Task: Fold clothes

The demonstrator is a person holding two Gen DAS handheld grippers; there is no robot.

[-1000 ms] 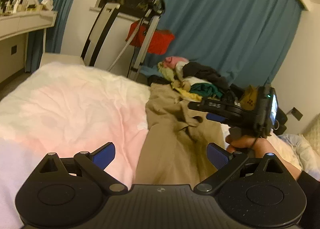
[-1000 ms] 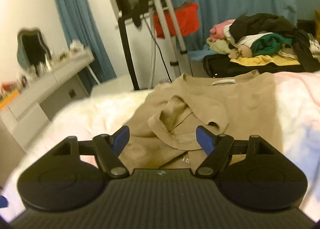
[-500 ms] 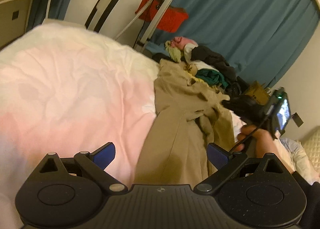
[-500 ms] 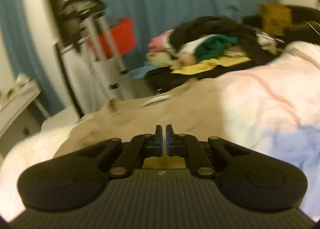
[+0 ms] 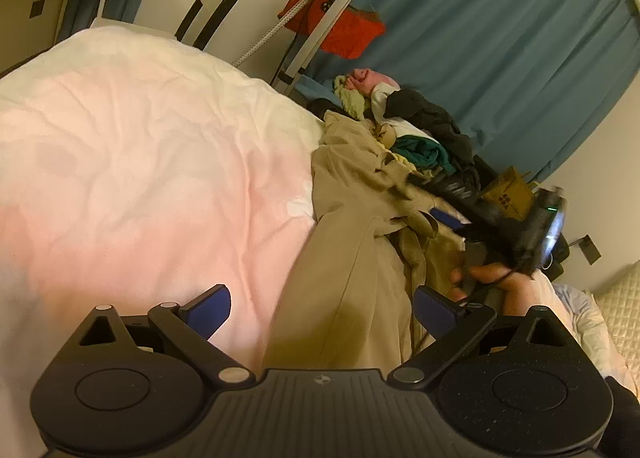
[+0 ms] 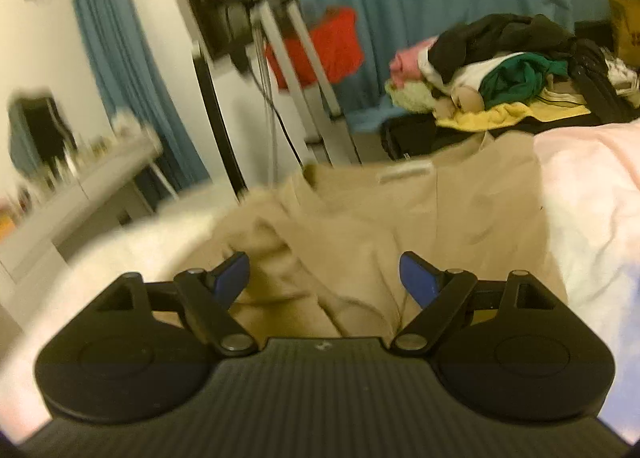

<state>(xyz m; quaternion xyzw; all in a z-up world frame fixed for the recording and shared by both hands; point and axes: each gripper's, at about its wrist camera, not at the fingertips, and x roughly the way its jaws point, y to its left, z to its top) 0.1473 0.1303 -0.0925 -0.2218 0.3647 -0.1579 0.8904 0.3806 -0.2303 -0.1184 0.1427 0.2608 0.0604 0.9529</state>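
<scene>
Beige garment lies rumpled on the pink-white bed. Your left tongs are spread wide over its near edge, gripping nothing; your right tongs gape above its bunched folds, empty.

Left wrist view: looks along bed toward blue curtain, close above beige garment. Right wrist view: low, near same garment, facing curtain. Both show clothes pile.
</scene>
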